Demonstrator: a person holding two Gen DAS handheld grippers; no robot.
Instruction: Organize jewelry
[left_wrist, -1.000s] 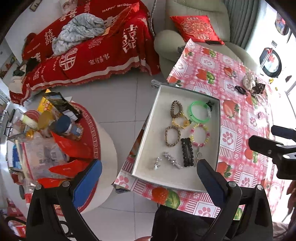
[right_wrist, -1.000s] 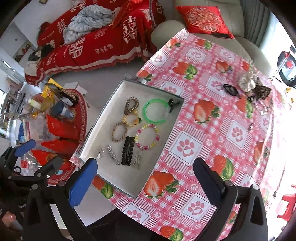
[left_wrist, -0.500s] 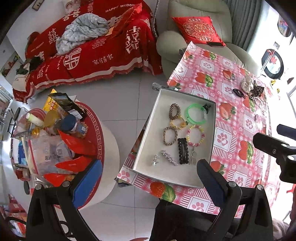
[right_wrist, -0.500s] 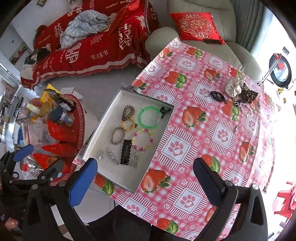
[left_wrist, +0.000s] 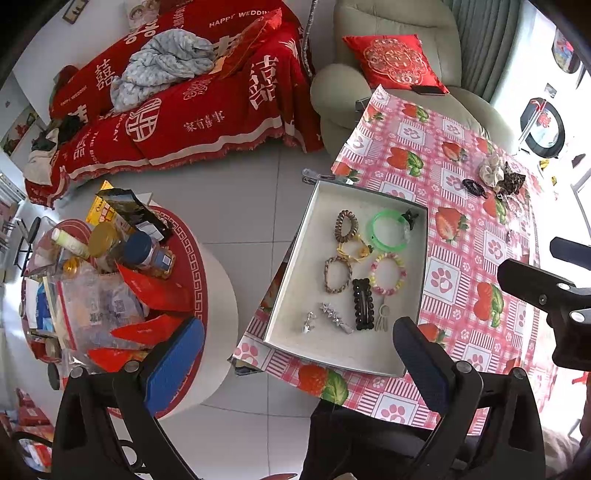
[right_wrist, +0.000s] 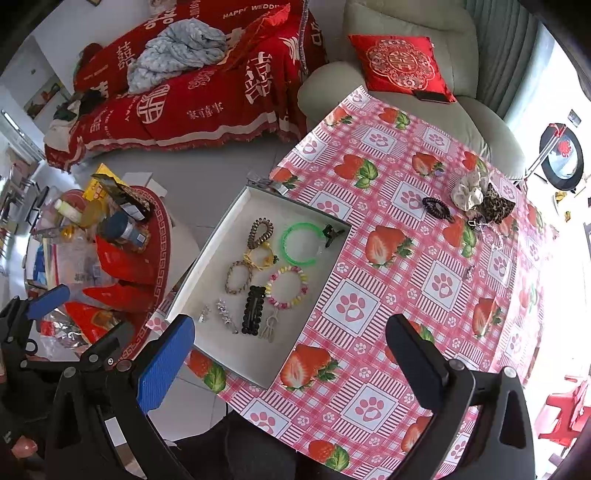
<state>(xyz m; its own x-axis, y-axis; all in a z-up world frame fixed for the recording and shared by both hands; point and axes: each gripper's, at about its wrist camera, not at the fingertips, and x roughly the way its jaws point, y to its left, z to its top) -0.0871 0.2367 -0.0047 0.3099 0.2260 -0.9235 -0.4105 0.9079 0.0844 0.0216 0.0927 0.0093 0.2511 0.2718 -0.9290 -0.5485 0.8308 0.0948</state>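
Note:
A shallow white tray (left_wrist: 295, 288) (right_wrist: 207, 273) lies at the left edge of a table with a strawberry cloth (right_wrist: 406, 280). In it are several pieces: a green bangle (right_wrist: 300, 240), a pastel bead bracelet (right_wrist: 288, 287), a black hair clip (right_wrist: 253, 309), a brown coil tie (right_wrist: 260, 232). Loose pieces lie at the far right of the table: a black coil tie (right_wrist: 435, 207), a cream scrunchie (right_wrist: 468, 192), a leopard scrunchie (right_wrist: 495, 209). My left gripper (left_wrist: 295, 365) and my right gripper (right_wrist: 288, 354) both hang high above the near edge, open, holding nothing.
A round white side table (left_wrist: 192, 302) crowded with bottles and red packets stands left of the table. Beyond it are a sofa under a red cover (left_wrist: 192, 96) and a pale armchair (right_wrist: 406, 74) with a red cushion. Grey tiled floor lies between.
Both grippers have risen and drawn back from the table, so tray and cloth look smaller. Nothing in the tray has moved. Both stay open.

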